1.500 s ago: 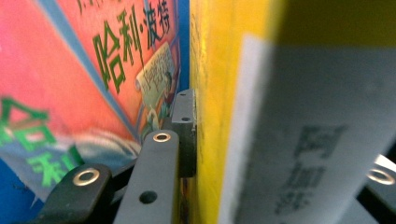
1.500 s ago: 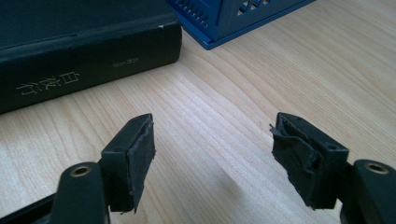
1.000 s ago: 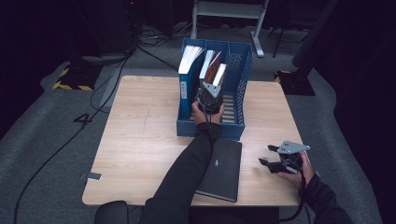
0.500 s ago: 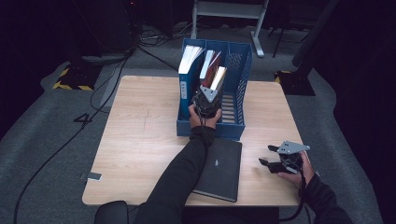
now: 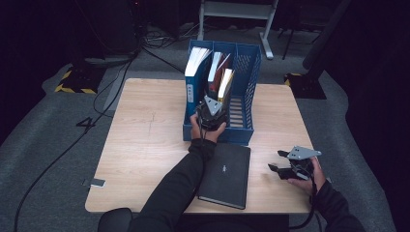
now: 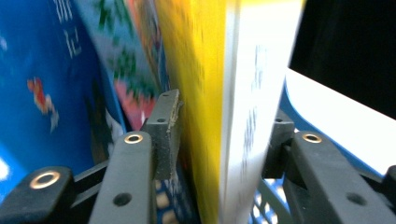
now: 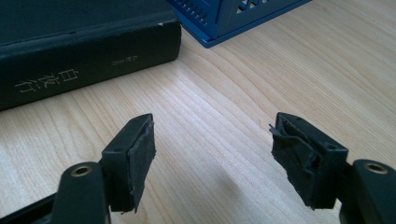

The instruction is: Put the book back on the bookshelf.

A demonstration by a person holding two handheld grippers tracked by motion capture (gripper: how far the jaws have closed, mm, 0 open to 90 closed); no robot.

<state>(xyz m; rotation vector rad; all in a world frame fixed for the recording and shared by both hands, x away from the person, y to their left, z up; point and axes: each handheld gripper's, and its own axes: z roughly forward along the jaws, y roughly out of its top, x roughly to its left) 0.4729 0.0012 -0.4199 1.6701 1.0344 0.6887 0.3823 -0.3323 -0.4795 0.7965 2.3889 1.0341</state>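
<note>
1. High view.
   - Wooden table (image 5: 145,140), pale, on a grey floor.
   - Blue file rack (image 5: 247,92) at the table's 12 o'clock side, divided into compartments. A blue binder (image 5: 192,77) stands in its left compartment.
   - Yellow book (image 5: 225,84), upright with a slight tilt, in the rack's middle section beside a red-edged book (image 5: 216,72).
   - Left gripper (image 5: 211,112) at the rack's 6 o'clock end, reaching in at the yellow book's lower edge.
   - Black book (image 5: 226,175), lying flat at the table's 6 o'clock edge, just below the rack.
   - Right gripper (image 5: 282,169) at about 4 o'clock on the table, near the black book but apart from it, jaws pointing to 9 o'clock.

2. Left gripper view.
   - Left gripper (image 6: 219,140): the jaws are closed on the yellow book (image 6: 205,93), one pad on the yellow cover, the other on the far side of its white page block.
   - Blue, patterned book covers (image 6: 56,70) stand at 9 o'clock of the held book.
   - The rack's blue wall (image 6: 285,100) shows at 3 o'clock.

3. Right gripper view.
   - Right gripper (image 7: 212,154): jaws spread wide, holding nothing, above bare table (image 7: 224,102).
   - Black book (image 7: 84,51) at 11 o'clock, spine towards the camera.
   - A corner of the blue file rack (image 7: 233,18) at 12 o'clock.
</note>
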